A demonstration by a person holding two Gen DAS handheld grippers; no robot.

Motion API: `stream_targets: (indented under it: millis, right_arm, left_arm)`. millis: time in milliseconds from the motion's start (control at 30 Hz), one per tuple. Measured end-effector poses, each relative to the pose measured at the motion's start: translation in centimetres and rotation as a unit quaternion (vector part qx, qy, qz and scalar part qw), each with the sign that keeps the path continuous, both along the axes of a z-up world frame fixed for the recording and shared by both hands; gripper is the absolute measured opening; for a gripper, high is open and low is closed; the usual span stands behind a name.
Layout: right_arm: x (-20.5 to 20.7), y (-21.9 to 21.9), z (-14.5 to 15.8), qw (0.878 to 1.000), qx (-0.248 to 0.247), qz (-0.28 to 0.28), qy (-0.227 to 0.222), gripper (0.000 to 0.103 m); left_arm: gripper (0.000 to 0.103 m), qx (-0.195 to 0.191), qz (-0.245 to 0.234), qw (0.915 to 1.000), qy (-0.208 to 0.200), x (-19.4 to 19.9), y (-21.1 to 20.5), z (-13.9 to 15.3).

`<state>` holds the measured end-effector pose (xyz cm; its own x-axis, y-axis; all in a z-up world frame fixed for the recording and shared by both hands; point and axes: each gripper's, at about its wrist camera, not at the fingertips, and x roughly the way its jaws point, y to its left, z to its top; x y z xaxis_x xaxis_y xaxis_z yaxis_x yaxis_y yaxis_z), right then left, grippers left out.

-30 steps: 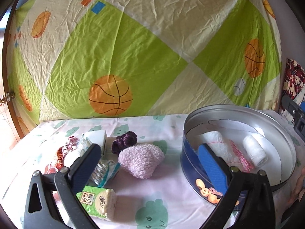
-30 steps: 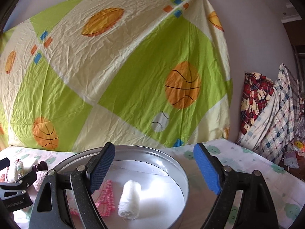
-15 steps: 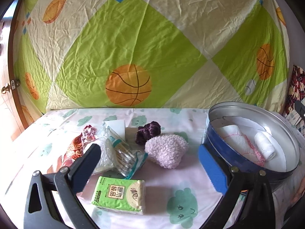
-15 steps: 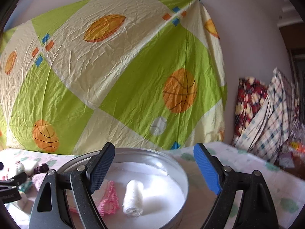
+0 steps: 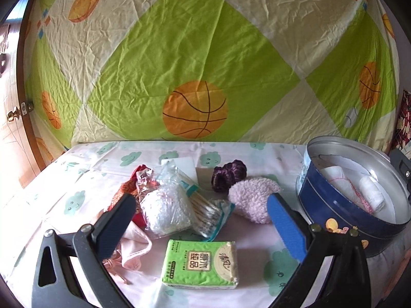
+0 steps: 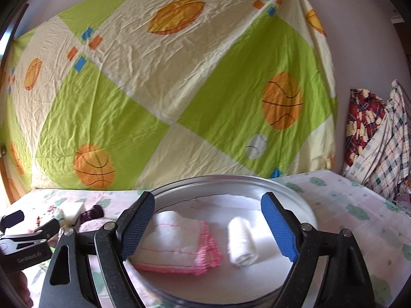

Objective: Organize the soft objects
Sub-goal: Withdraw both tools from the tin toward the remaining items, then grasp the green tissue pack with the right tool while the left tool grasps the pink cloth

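Left wrist view, near to far. The left gripper (image 5: 200, 220) hangs over the table with its jaws spread wide and nothing between the pads. Nearest it lies a green tissue pack (image 5: 200, 263), flat on the cloud-print tablecloth (image 5: 84, 169). At its left sits a pale pink cloth (image 5: 133, 246), partly hidden by the left finger. Behind the pack stands a clear bag of white cotton (image 5: 165, 209), touching a bag of cotton swabs (image 5: 205, 211) on its right and a red pouch (image 5: 125, 190) on its left. Further right rests a fluffy pink pad (image 5: 253, 197), touching a dark purple scrunchie (image 5: 228, 173) behind it. The blue round tin (image 5: 334, 213) stands at the right, apart from the pile.

Right wrist view. The right gripper (image 6: 208, 228) hovers over the tin (image 6: 303, 200), jaws likewise spread and empty. Inside the tin lie a folded white towel with pink edging (image 6: 174, 243) and, just beside it, a rolled white bandage (image 6: 241, 243). A sheet printed with basketballs (image 6: 167, 89) hangs behind the table; folded plaid fabrics (image 6: 380, 141) lean at the far right.
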<state>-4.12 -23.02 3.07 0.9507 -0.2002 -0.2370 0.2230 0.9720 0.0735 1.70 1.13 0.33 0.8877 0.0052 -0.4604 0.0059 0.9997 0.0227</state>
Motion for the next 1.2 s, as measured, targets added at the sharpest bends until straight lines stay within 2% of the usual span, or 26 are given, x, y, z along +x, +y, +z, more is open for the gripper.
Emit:
stream_targets:
  millis: [400,567,833,933,1067,1200]
  right_arm:
    - [1.4,7.1,-0.3,0.997,-0.015,0.072,0.018,0.086]
    - [1.8,9.1,-0.4,0.995,-0.022,0.093,0.027,0.086]
    - [2.7,11.9,-0.8,0.988,-0.005,0.138,0.062,0.086]
    - [3.3,13.4,-1.1,0.983,-0.006,0.163,0.086,0.086]
    - [4.8,15.5,-1.9,0.968,0.010,0.209,0.142,0.086]
    - [6.3,17.9,-3.4,0.946,0.024,0.236,0.219,0.086]
  left_arm:
    - [0.103,-0.011,0.024,0.9996,0.013,0.9,3.6,-0.3]
    - [0.103,0.000,0.032,0.9993,0.016,1.4,5.1,-0.3]
    - [0.103,0.001,0.062,0.9972,0.041,3.2,10.1,-0.9]
    - [0.103,0.005,0.075,0.9958,0.052,3.7,11.8,-1.1]
    - [0.103,0.040,0.099,0.9924,0.061,4.2,13.2,-1.4]
    - [0.103,0.020,0.099,0.9925,0.069,4.5,15.1,-1.2]
